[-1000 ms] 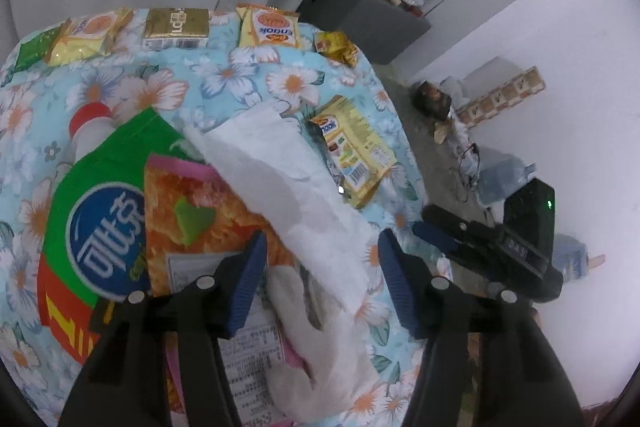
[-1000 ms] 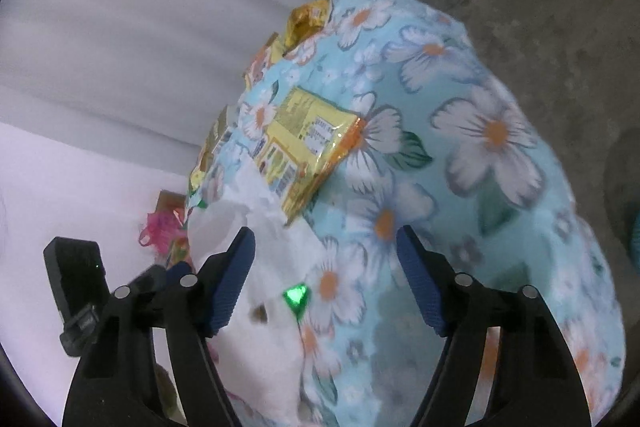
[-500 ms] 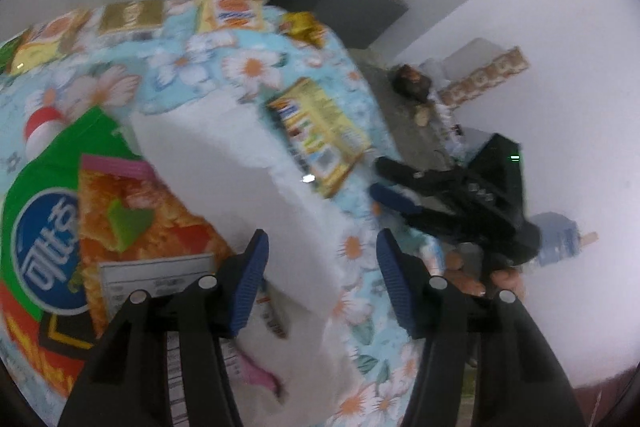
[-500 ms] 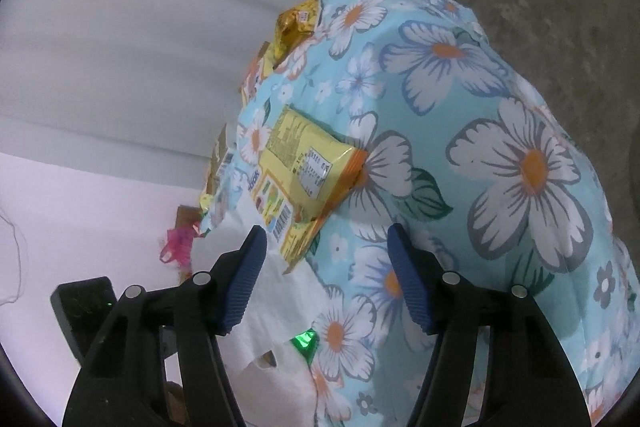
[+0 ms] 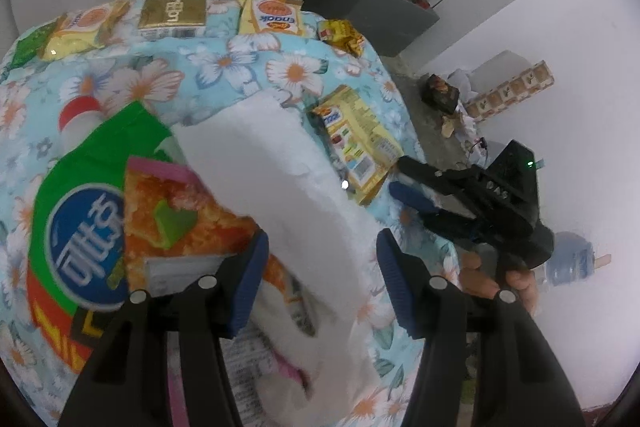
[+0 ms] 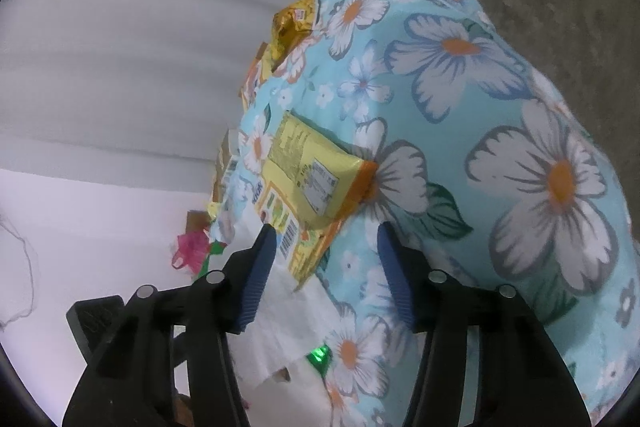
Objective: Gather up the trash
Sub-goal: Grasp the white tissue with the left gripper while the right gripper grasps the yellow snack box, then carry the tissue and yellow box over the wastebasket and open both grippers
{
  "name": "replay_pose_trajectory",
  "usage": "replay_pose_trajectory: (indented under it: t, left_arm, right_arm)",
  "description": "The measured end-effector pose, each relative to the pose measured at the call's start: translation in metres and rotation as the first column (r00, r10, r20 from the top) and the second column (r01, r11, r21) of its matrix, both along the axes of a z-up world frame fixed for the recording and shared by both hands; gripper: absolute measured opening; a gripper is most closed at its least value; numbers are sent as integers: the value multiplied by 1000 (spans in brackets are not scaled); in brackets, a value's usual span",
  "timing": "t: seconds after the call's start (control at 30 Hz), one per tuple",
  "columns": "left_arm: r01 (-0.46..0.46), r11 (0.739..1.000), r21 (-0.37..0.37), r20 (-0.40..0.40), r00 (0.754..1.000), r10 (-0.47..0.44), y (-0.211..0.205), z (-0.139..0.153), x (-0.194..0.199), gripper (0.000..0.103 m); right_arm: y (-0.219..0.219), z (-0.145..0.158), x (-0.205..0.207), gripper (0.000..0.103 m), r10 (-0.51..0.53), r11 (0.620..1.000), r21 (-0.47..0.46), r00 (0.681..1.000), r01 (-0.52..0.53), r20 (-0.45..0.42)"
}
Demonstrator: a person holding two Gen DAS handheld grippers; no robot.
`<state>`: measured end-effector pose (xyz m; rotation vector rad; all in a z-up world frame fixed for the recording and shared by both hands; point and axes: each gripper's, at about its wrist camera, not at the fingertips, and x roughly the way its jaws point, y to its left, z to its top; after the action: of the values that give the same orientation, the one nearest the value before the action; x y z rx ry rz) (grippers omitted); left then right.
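Observation:
A white plastic bag (image 5: 288, 187) hangs open between the fingers of my left gripper (image 5: 322, 267), with an orange snack packet (image 5: 180, 215) and a green wrapper (image 5: 80, 227) inside or under its mouth. The left jaws stand apart around the bag. A yellow snack wrapper (image 5: 356, 143) lies on the floral tablecloth (image 5: 224, 67); it shows close in the right wrist view (image 6: 308, 183). My right gripper (image 6: 326, 247) is open, its fingers astride the wrapper's near corner. The right gripper also shows in the left wrist view (image 5: 408, 179).
Several snack packets (image 5: 268, 15) line the table's far edge, with a gold wrapper (image 6: 294, 23) at the corner. A dark cabinet (image 5: 368, 3) stands beyond the table. Clutter lies on the floor at the right (image 5: 440, 91). A white curtain (image 6: 120, 47) hangs behind.
My right gripper has moved forward to the yellow wrapper, which now sits between its fingertips. The white bag has lifted and spread wider in the left wrist view.

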<state>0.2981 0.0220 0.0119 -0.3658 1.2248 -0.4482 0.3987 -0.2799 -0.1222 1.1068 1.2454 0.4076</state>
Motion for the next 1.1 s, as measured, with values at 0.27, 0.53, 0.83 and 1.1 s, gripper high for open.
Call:
replay_pose_trajectory:
  t: [0.27,0.53,0.83,1.1]
  left_arm:
    - [-2,999,-54,-32,999,0,-10,-12,9,48]
    - [105,982,159,51,992,-114,-42,-15,5,36]
    - [115,979,170,82,988,-131,-33,-13,8,6]
    - [76,990,115,208,973,-99,-21,24,0,3]
  right_arm:
    - [2,-15,7,35,-43,997,59,999,45,-28]
    - [0,-24,11,25,-65,994,79,997,69,-52]
    - [-3,-27,6,10,-73,987,141,996,80,-54]
    - [-21,-1,-6,8,-105,978,183,994,98,25]
